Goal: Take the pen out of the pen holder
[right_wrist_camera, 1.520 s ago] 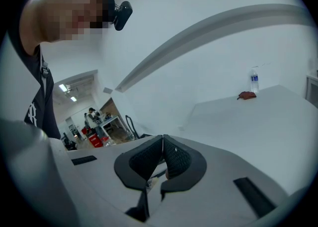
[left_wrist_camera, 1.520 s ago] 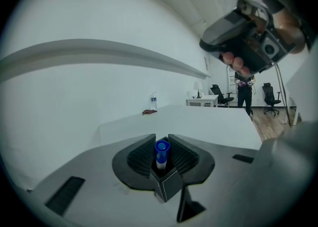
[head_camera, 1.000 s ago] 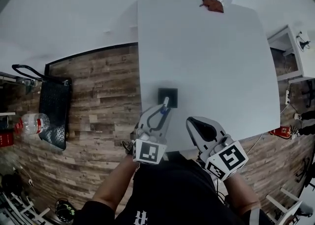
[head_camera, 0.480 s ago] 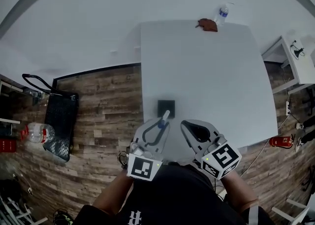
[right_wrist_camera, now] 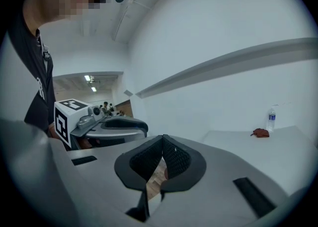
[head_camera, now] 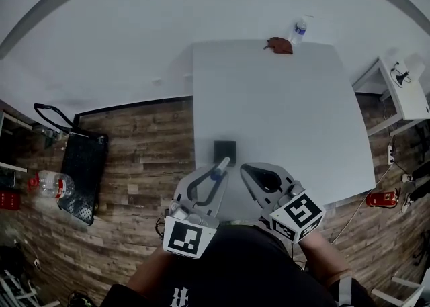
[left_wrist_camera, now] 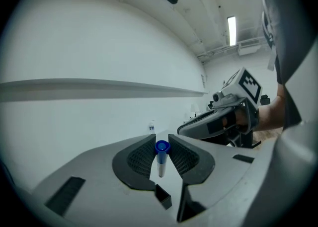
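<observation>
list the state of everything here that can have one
pen, upright, lifted out
left gripper, shut on pen
right gripper, shut, empty
pen holder, upright on table, pen clear of it
water bottle, upright at table's far edge

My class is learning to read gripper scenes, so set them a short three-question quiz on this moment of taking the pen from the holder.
1. True or false: the white pen with a blue cap hangs clear above the black square pen holder.
2. Which holds the pen? A: left gripper. B: right gripper. C: neither.
3. Fill in: the right gripper's jaws are ___, with nothing between them.
Key: 1 true; 2 A; 3 shut.
</observation>
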